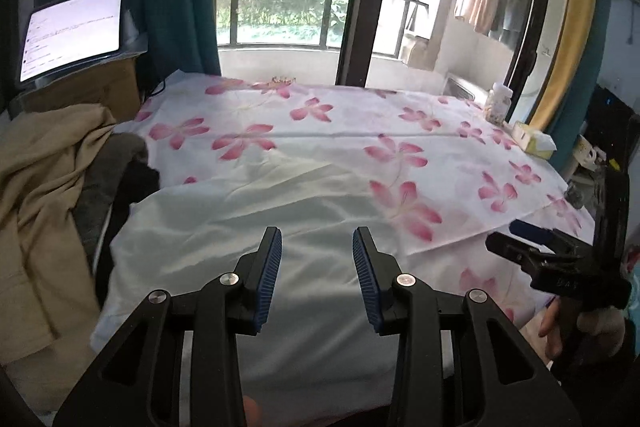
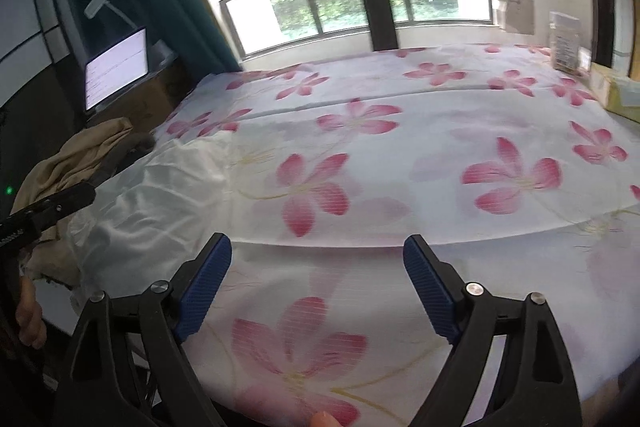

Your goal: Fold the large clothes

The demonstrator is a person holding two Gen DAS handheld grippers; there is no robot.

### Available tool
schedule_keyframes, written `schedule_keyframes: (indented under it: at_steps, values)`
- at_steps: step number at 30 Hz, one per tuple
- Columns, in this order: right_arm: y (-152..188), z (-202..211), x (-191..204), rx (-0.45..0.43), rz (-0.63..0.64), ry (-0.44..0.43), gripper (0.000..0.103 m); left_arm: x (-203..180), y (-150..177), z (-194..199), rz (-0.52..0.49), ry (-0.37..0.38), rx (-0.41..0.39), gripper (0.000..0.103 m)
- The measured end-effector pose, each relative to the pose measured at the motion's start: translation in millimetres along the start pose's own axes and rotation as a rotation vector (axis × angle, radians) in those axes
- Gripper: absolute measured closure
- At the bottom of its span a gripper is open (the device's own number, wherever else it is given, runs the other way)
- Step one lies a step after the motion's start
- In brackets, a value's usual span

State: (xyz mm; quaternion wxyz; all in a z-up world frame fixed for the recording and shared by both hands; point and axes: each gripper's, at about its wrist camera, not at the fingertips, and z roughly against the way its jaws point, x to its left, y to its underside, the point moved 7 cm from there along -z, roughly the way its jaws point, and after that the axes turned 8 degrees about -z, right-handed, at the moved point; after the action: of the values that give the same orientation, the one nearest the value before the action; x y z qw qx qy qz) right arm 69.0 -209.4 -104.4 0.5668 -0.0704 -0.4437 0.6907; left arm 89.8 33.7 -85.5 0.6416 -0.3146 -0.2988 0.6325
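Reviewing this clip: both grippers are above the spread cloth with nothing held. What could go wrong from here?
1. The white garment lies rumpled on the flowered sheet; a pinch by the left gripper may catch both layers.
2. The right gripper, open above sheet only, may grab sheet instead of garment.
3. Tugging the sheet could topple the jar near its far edge.
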Motion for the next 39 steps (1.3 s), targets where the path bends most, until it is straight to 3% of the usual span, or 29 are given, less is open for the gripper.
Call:
schedule_keyframes:
  at_steps: [8, 14, 18, 23, 28, 33, 39]
  values:
    - [-13, 15, -26, -0.041, -0.021, 0.063, 0.013, -34, -26, 0, -0.019, 0.049, -0.106, 0.063]
    - [-29, 37, -39, -0.100, -0.009, 0.115, 0.013, -49, -43, 11, -0.086, -0.031, -0.189, 0.059]
    - [-45, 57, -49, -0.163, -0.001, 0.154, 0.013, -55, -57, 23, -0.089, -0.029, -0.261, 0.055]
    - [-67, 82, -54, -0.242, 0.015, 0.197, 0.013, -54, -71, 39, -0.049, -0.010, -0.342, 0.053]
    - [-87, 106, -53, -0.321, 0.046, 0.226, 0.013, -49, -83, 48, -0.048, -0.087, -0.377, 0.045]
    - [-103, 127, -49, -0.391, 0.063, 0.238, 0.012, -43, -90, 70, -0.050, -0.140, -0.483, 0.036]
    - [-117, 151, -40, -0.470, 0.076, 0.246, 0.012, -29, -91, 82, 0.006, -0.106, -0.531, 0.029]
